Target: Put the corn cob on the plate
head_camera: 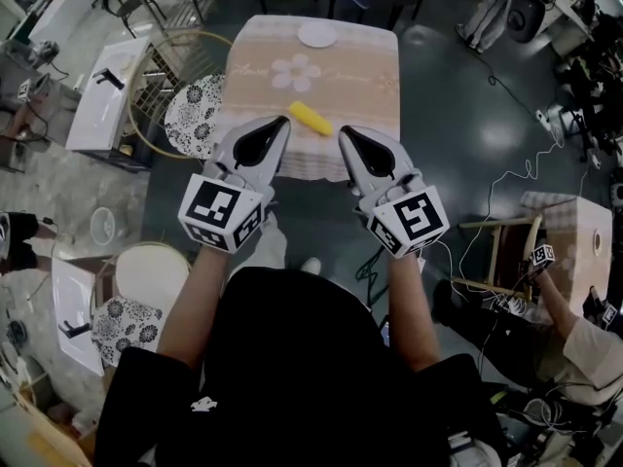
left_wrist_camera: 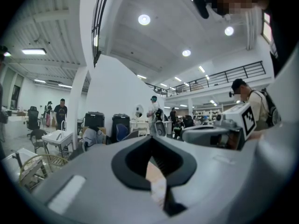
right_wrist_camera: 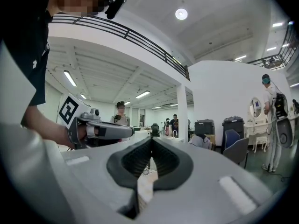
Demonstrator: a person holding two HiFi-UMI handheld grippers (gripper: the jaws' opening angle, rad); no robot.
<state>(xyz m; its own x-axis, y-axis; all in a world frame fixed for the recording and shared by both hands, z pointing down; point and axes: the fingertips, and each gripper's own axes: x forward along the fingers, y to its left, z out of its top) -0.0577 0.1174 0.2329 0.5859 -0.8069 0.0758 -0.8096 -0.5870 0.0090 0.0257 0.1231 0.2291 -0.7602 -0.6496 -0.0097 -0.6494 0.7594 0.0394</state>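
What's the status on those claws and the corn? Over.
Left hand-held gripper, right hand-held gripper: shut, empty. Corn cob on table, untouched. Plate at far edge; nothing between.

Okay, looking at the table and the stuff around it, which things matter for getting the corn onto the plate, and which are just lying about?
For the job:
corn cob
plate
table they both lie on
left gripper and right gripper, both shut, empty

Just lying about:
patterned stool
white sink unit

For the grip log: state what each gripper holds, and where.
Nothing: left gripper and right gripper are shut, empty; the corn cob lies on the table.
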